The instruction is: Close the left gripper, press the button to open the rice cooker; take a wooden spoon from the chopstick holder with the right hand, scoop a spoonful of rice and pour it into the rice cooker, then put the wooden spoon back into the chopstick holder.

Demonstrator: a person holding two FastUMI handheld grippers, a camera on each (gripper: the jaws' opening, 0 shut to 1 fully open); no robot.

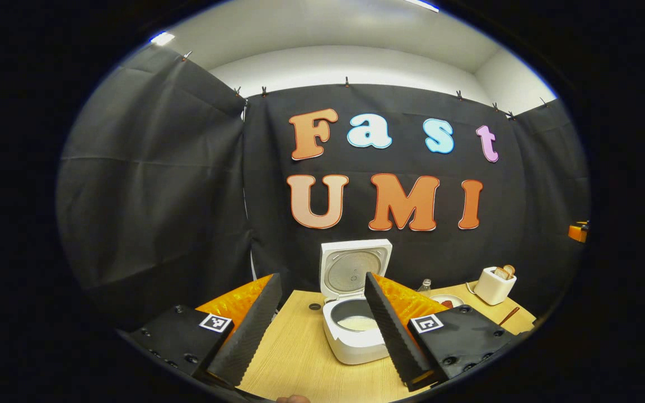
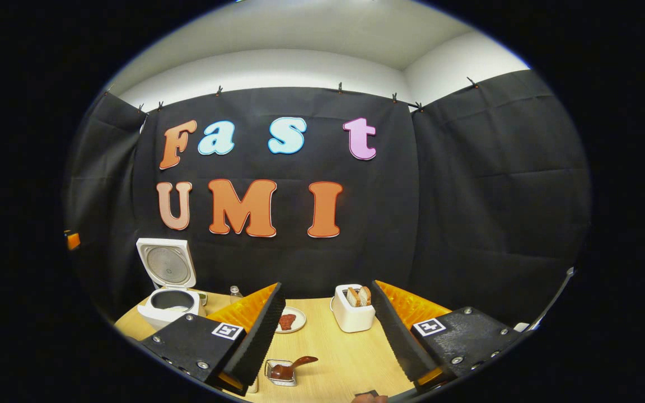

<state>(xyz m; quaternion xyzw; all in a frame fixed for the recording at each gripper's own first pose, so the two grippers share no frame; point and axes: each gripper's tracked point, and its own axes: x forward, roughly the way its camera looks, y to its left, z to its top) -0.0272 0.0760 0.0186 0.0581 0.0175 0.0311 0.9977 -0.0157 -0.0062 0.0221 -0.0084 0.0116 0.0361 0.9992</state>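
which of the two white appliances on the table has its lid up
The rice cooker, on the left in the right gripper view: its lid stands upright over the open pot. The toaster has no lid, only bread in its slots.

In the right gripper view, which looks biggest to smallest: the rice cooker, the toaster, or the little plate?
1. Rice cooker, lid up.
2. Toaster.
3. Plate.

The toaster and plate sit nearer the camera, so real sizes are unsure.

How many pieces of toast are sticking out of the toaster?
2. Both slices stand side by side in the top of the white toaster on the wooden table: one on the left, one on the right. Any more deep inside would be hidden.
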